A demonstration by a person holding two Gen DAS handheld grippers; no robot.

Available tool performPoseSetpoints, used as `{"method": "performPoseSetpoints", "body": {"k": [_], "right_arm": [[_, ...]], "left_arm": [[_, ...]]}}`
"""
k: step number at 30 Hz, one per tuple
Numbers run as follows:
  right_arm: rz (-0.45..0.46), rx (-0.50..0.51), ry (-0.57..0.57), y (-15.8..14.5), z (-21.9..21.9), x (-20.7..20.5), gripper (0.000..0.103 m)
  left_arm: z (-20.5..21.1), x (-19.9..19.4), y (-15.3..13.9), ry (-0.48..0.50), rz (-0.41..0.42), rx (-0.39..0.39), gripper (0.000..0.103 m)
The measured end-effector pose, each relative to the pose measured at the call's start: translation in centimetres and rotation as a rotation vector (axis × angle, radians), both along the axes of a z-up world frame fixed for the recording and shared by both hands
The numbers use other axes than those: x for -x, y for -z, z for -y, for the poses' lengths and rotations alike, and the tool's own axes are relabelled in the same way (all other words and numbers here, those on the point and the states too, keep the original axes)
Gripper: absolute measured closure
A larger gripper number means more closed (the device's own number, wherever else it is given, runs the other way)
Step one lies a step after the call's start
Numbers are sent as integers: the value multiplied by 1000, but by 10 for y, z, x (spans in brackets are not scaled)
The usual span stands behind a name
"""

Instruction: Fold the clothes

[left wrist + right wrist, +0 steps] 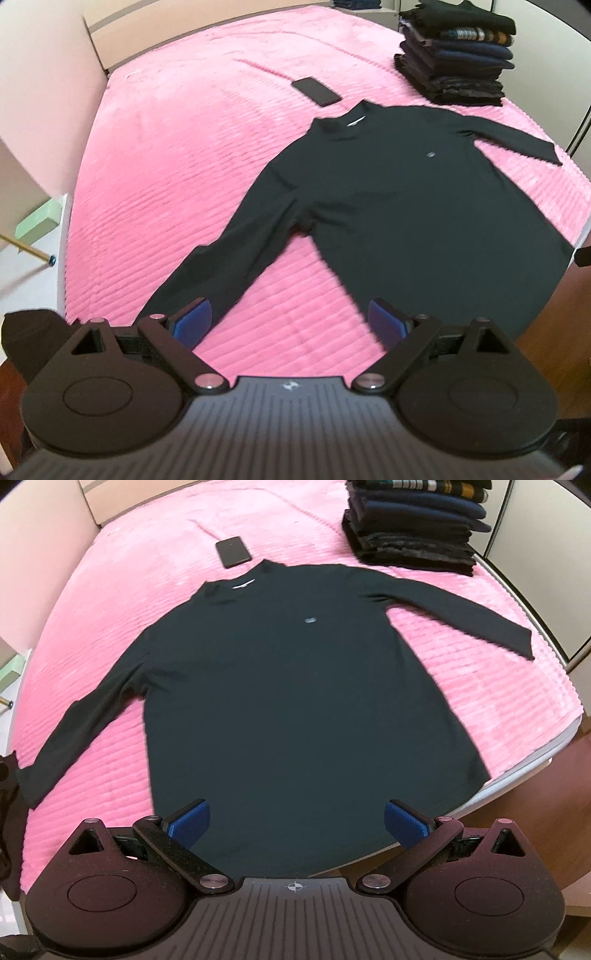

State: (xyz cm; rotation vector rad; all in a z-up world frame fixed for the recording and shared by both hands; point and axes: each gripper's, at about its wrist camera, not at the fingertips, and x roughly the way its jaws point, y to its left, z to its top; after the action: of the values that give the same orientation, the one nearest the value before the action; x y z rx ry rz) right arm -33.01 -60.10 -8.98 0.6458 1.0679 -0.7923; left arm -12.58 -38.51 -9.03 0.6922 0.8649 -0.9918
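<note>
- Lying flat and face up across the middle of the pink bedspread [110,590]: a dark long-sleeved shirt [295,686], collar toward the far edge of the bed, hem reaching the near edge.
- Spreading outward on both sides — one sleeve [458,609] toward the right edge of the bed, the other sleeve [214,273] running down toward the near left corner.
- Showing a small pale logo [307,620] on the chest and a light label strip inside the collar [242,583].
- Hovering over the near left part of the bed: the left gripper [290,321], jaws spread wide, nothing between the blue pads [192,321]; left pad overlapping the sleeve cuff in the left wrist view, actual contact impossible to tell.
- Hovering above the shirt's hem at the near edge: the right gripper [297,821], jaws likewise wide apart and holding nothing, blue pads [402,823] framing the dark fabric below.
- Resting on the bedspread just beyond the collar, apart from it: a dark phone [233,551], screen up.
- Standing at the far right corner of the bed: a tall stack of folded clothes [454,55], mostly dark — one striped piece near the top.
- Blurring slightly at the shirt's edges in both views.
</note>
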Motion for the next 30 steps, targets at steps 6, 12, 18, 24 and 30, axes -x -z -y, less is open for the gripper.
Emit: {"method": "performPoseSetpoints", "body": {"k": [6, 12, 18, 24, 30], "right_arm": [[-31, 5, -35, 3, -18, -26, 0], [-71, 33, -131, 3, -26, -52, 0], [-92, 40, -209, 7, -28, -66, 0], [-96, 22, -270, 15, -16, -69, 0], [-56, 11, -371, 19, -1, -76, 0]], "left_arm": [[-27, -26, 6, -33, -13, -12, 13], [-48, -47, 7, -92, -23, -12, 13], [-55, -50, 9, -132, -30, -20, 13], [-52, -42, 11, -179, -36, -29, 13], [-48, -31, 10, -233, -17, -57, 13]]}}
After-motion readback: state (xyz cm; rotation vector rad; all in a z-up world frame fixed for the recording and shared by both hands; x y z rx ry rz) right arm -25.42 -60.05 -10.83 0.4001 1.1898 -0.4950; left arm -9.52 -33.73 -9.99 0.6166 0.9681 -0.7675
